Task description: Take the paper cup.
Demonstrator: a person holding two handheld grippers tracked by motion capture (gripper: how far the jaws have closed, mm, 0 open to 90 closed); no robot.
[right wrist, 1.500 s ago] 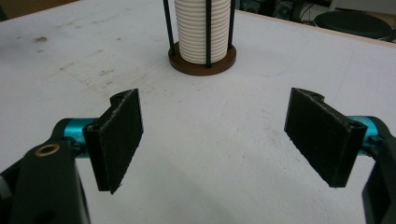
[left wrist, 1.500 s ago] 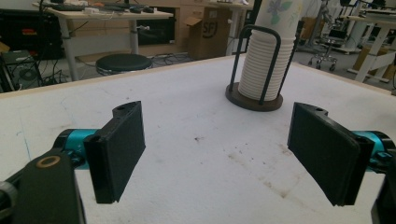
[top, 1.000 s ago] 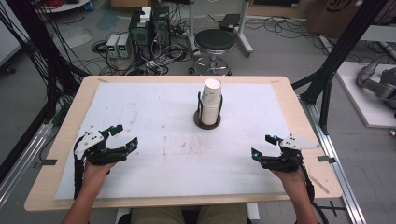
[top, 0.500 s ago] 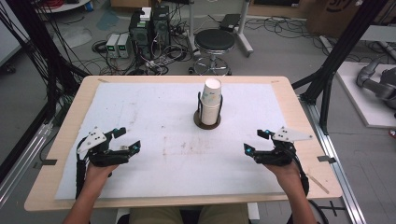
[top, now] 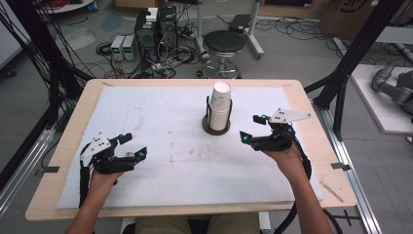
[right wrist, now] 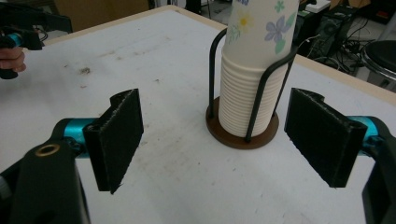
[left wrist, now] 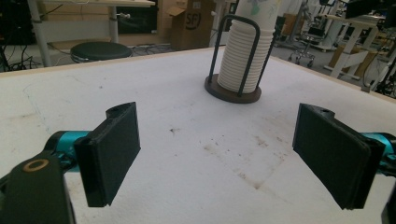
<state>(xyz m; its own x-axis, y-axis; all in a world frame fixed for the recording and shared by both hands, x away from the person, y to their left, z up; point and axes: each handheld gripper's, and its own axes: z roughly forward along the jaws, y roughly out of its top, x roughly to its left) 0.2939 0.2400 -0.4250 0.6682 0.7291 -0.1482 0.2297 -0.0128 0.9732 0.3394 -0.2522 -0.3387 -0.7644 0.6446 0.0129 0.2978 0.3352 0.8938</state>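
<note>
A stack of white paper cups (top: 220,105) with a flower print stands upside down in a black wire holder on a round brown base (top: 215,129), near the middle of the table. My right gripper (top: 252,129) is open just right of the holder, its jaws pointing at it; its own view puts the cups (right wrist: 254,70) close ahead between the pads. My left gripper (top: 135,146) is open at the table's front left, far from the cups (left wrist: 246,56), with nothing between its jaws.
A white mat (top: 160,122) covers the wooden table (top: 73,122). Behind the table stand a black stool (top: 223,44), computer boxes (top: 156,27) and cables on the floor. Black frame posts (top: 358,53) rise at both sides.
My right gripper has moved forward and left, closing in on the cup holder. The left gripper has edged slightly right. Both stay open.
</note>
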